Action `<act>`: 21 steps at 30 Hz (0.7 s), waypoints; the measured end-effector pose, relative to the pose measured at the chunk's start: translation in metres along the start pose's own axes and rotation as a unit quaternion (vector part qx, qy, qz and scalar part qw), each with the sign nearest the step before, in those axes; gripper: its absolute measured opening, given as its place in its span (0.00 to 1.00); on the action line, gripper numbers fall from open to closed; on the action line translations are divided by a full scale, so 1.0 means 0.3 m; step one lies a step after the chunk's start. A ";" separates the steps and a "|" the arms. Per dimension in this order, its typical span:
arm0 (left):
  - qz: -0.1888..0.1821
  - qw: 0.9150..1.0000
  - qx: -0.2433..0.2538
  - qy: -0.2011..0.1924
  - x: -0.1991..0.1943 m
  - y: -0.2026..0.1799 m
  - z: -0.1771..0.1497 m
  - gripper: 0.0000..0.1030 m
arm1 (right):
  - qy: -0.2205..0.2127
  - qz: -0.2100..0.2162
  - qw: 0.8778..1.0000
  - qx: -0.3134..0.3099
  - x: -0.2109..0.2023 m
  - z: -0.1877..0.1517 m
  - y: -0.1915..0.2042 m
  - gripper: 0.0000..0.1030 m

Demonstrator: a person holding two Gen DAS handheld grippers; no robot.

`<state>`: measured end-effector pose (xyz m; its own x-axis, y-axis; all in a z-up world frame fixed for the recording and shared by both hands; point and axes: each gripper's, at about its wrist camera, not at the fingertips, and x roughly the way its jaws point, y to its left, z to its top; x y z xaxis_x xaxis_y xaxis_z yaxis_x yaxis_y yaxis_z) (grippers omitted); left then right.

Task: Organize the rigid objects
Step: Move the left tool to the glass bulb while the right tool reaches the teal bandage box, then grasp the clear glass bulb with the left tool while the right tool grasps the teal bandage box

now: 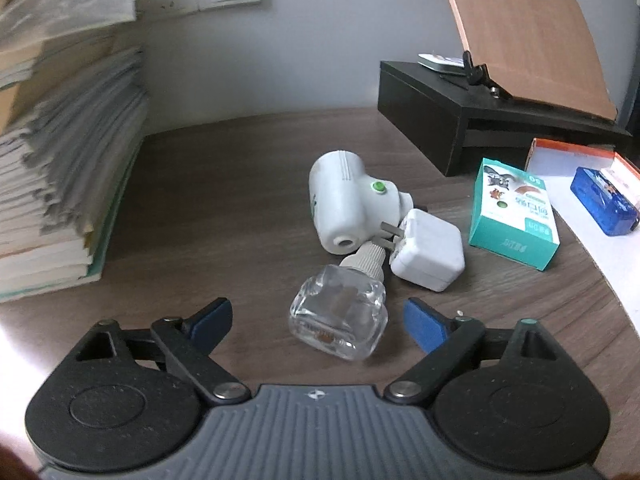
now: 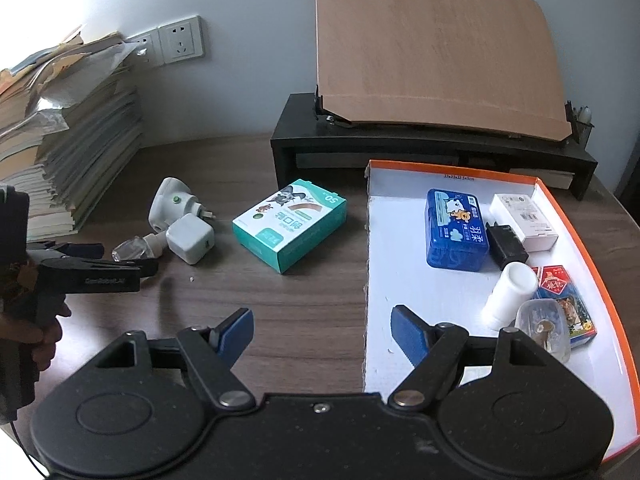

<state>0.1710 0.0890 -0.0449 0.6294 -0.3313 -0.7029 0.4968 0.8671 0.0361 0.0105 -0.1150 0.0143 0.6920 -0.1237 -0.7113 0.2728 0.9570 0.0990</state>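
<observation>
Closing in on the clear refill bottle, the left claw hangs spread, pads flanking it without touching. It lies on the counter beside the white charger. Next, I judge: pinch it and carry it to the orange-rimmed tray; the right claw is spread, empty.

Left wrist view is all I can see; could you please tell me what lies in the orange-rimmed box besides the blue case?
Observer: A black charger, a small white carton, a white bottle on its side, card packs and a clear tub lie in the orange-rimmed box.
Operator: Thank you; where is the right tool?
Observer: It hangs open and empty over the box's left edge.
Operator: Is there room left?
Observer: Yes, the box floor beside that edge is bare.
</observation>
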 end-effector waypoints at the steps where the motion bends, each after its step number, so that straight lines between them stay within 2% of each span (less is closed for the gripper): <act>1: -0.003 1.000 0.007 -0.001 0.007 -0.003 0.001 0.85 | 0.001 0.000 1.000 0.002 0.006 0.001 0.000 0.87; 4: -0.009 1.000 0.013 0.006 0.027 -0.013 0.000 0.74 | 0.005 0.002 1.000 0.008 0.027 0.006 0.003 0.87; 6: -0.006 1.000 0.005 -0.002 0.028 -0.020 -0.001 0.62 | 0.006 0.002 1.000 0.012 0.042 0.011 0.006 0.87; 7: -0.003 1.000 0.001 -0.005 0.022 -0.021 -0.002 0.51 | 0.007 0.003 1.000 0.013 0.051 0.016 0.009 0.87; 14: -0.006 0.999 -0.044 -0.001 -0.041 -0.009 -0.023 0.50 | 0.011 0.015 0.999 0.038 0.117 0.068 0.022 0.87; 21: -0.002 0.996 -0.093 -0.006 -0.143 -0.014 -0.061 0.50 | 0.026 0.034 0.992 0.115 0.236 0.166 0.013 0.88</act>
<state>0.1309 0.1065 -0.0278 0.6355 -0.3392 -0.6936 0.3817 0.9189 -0.0997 0.0938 -0.1329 -0.0009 0.6805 -0.0408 -0.7316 0.3752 0.8770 0.3002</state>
